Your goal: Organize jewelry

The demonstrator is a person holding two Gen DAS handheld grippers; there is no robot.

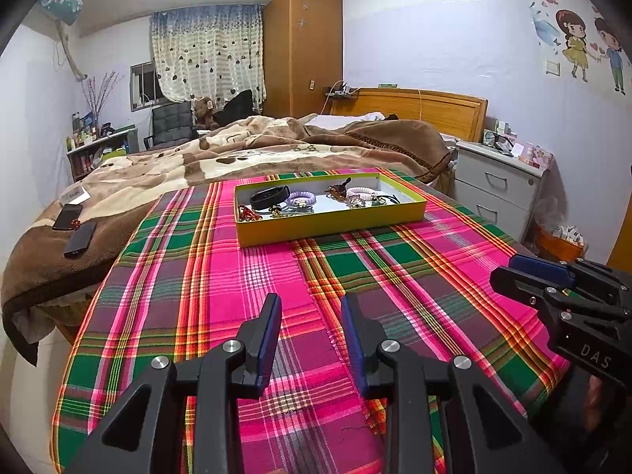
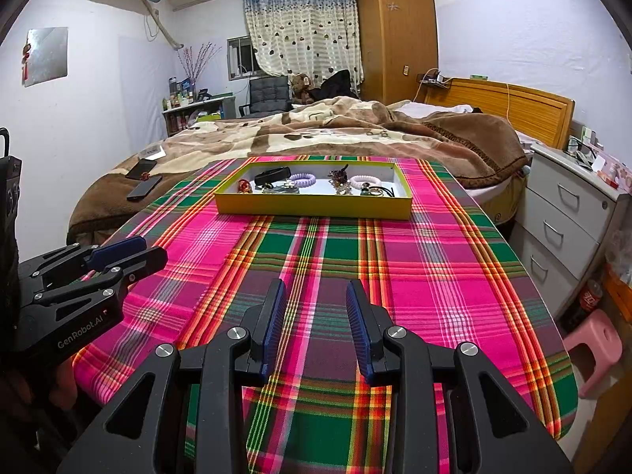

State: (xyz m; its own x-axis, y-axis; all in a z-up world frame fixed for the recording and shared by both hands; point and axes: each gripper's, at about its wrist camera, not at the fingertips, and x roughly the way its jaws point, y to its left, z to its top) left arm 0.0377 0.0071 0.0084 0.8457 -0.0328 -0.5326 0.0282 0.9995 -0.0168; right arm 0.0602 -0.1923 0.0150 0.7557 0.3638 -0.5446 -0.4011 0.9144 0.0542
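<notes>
A shallow yellow-green box sits at the far end of a table under a pink and green plaid cloth. Inside lie a black band, a lilac coil hair tie, a pink coil tie, a red piece and several small trinkets. My left gripper hovers open over the near cloth, nothing between its fingers. My right gripper hangs likewise open and empty. Each shows at the edge of the other's view.
A bed with a brown blanket lies beyond the table, two phones on its left side. A white drawer unit stands right of the table, a pink stool on the floor near it.
</notes>
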